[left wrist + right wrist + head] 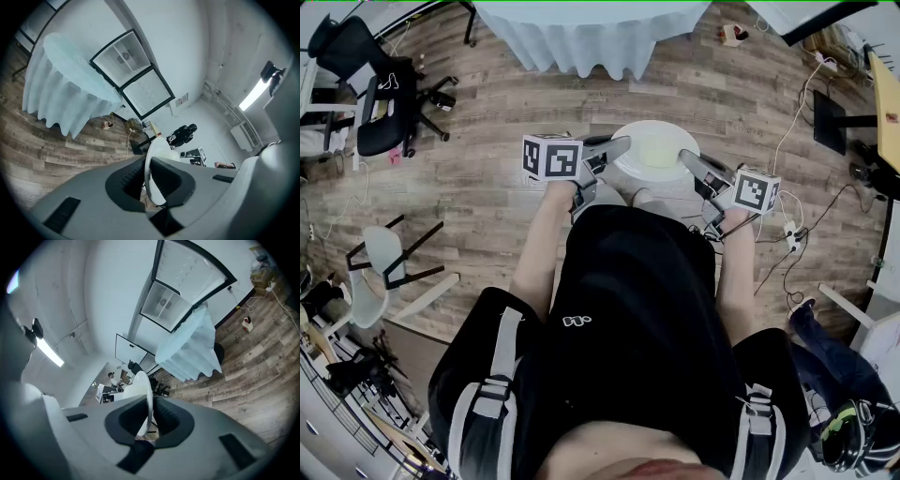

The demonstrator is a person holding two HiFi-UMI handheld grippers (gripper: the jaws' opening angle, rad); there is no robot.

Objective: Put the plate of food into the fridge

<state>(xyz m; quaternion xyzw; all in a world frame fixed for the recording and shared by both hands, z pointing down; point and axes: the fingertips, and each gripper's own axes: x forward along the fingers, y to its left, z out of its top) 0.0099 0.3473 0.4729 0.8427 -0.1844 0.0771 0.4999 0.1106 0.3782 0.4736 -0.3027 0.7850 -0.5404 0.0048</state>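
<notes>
A white plate (654,150) with pale yellow food (657,152) on it is held level in front of the person, above the wood floor. My left gripper (622,146) is shut on the plate's left rim (151,168). My right gripper (687,159) is shut on its right rim (148,404). In each gripper view the plate's edge runs between the ribbed pads. A tall glass-door fridge (133,75) stands against the white wall beyond a round table; it also shows as the fridge (187,282) in the right gripper view.
A round table with a pale blue cloth (591,33) stands ahead, between the person and the fridge. An office chair (380,89) is at the left, a white chair (380,272) lower left. Cables and a power strip (789,234) lie on the floor at the right.
</notes>
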